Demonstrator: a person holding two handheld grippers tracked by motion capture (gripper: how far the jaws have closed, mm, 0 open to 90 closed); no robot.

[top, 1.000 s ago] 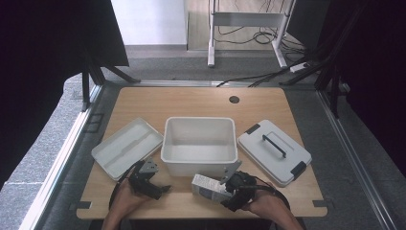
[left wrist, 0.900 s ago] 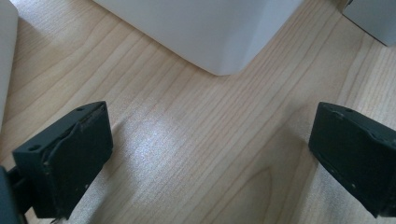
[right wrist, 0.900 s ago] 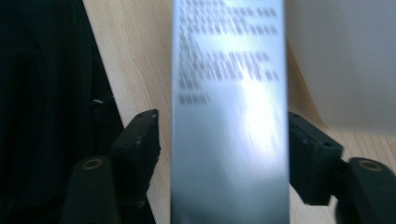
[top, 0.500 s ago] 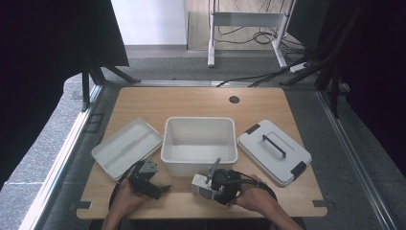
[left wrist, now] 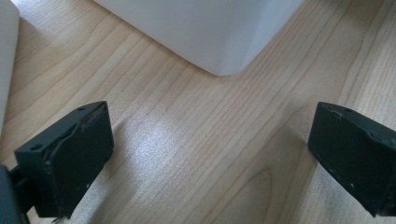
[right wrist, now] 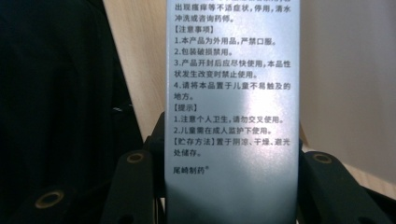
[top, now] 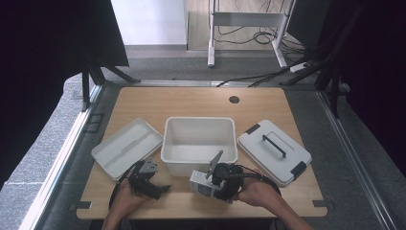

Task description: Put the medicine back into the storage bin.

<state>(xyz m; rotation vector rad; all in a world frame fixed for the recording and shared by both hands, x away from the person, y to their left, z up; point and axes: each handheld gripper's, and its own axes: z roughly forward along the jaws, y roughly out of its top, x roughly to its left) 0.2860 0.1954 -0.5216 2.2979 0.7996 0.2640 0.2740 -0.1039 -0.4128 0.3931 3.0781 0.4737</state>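
A silvery box (top: 199, 183) printed with Chinese text (right wrist: 232, 93) sits between the jaws of my right gripper (top: 208, 184), just in front of the white bin (top: 198, 120). The jaws have just been closing, and in the right gripper view (right wrist: 229, 161) both press on the box's sides, with the box a little above the table. My left gripper (top: 157, 188) rests on the wood near the bin's front left corner (left wrist: 205, 28). Its jaws stand wide open (left wrist: 210, 154) with bare table between them.
A shallow white tray (top: 127, 146) lies left of the bin, and its edge shows in the left gripper view (left wrist: 5, 51). A white lid with a black handle (top: 275, 151) lies to the right. A cable hole (top: 234, 99) sits at the table's far side.
My right gripper moved left onto the box, closed on it and lifted it slightly. The left gripper stayed where it was.
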